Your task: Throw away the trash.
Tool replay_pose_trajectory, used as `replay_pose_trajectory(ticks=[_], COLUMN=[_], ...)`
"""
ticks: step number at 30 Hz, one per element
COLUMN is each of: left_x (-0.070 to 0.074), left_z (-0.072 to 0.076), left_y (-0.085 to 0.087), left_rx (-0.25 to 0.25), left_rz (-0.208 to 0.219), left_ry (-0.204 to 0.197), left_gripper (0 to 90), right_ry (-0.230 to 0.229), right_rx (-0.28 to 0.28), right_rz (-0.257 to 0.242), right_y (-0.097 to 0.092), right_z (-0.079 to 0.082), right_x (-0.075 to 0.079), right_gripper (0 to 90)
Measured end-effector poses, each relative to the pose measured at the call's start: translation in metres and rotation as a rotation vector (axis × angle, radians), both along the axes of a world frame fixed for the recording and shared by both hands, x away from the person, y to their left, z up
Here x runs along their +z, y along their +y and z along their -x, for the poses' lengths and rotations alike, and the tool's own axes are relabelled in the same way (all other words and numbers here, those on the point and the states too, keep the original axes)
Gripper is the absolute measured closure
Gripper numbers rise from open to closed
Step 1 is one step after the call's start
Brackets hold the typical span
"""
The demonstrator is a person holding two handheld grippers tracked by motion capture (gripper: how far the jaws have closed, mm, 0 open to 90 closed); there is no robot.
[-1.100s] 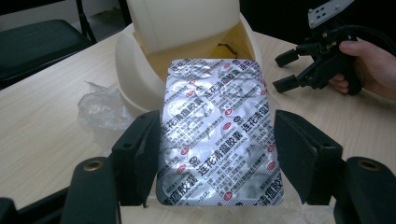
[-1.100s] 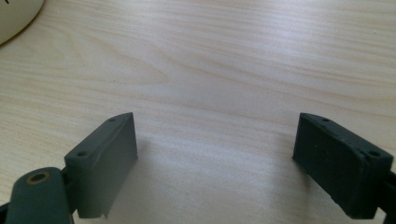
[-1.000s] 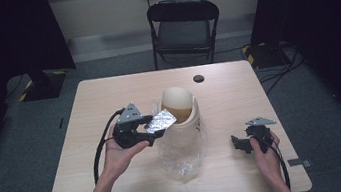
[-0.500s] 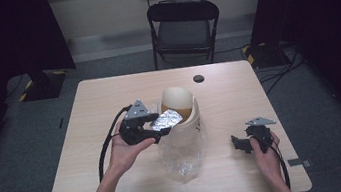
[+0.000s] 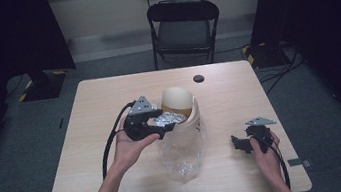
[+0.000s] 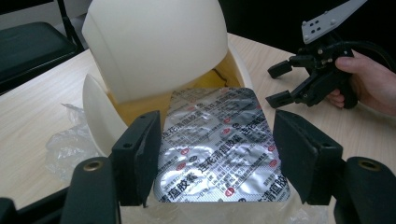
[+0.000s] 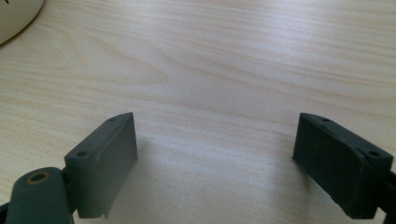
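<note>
Wood table (image 5: 88,138) under me: left tongs (image 6: 215,154) gape around a foil pill sheet (image 6: 219,149) over the cream tub (image 5: 180,107); right tongs (image 7: 215,158) wide, empty, resting apart.

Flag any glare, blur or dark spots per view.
High view: room edges fall to black, table evenly lit, foil blister pack glints. Left gripper view: glare on the blister pack washes out some print, near jaws soft. Right gripper view: wood grain sharp, soft shadow beside the left-hand jaw.
</note>
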State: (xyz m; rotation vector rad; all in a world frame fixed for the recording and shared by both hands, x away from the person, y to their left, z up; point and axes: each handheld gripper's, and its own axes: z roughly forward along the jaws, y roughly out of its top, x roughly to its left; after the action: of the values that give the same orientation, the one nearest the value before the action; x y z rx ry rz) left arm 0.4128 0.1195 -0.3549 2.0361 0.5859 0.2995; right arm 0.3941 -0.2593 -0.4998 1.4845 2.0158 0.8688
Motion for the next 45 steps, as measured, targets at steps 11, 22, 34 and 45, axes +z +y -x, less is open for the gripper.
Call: replay_pose_trajectory(ticks=[11, 22, 34, 45], left_x=[-0.003, -0.011, -0.014, -0.009], left_z=[-0.011, -0.018, -0.020, -0.014], left_y=[-0.010, -0.020, -0.025, -0.020], left_rx=[0.016, 0.029, 0.022, 0.027], left_rz=[0.002, -0.018, -0.021, -0.013], left_ry=[0.014, 0.044, 0.048, 0.030], left_gripper=[34.0, 33.9, 30.9, 25.9], right_ry=[0.000, 0.000, 0.000, 0.000], right_rx=[0.000, 0.001, 0.001, 0.000], right_rz=[0.000, 0.000, 0.000, 0.000], right_y=[0.000, 0.000, 0.000, 0.000], right_z=[0.000, 0.000, 0.000, 0.000], right_x=[0.000, 0.000, 0.000, 0.000], right_gripper=[12.6, 12.6, 12.6, 12.6])
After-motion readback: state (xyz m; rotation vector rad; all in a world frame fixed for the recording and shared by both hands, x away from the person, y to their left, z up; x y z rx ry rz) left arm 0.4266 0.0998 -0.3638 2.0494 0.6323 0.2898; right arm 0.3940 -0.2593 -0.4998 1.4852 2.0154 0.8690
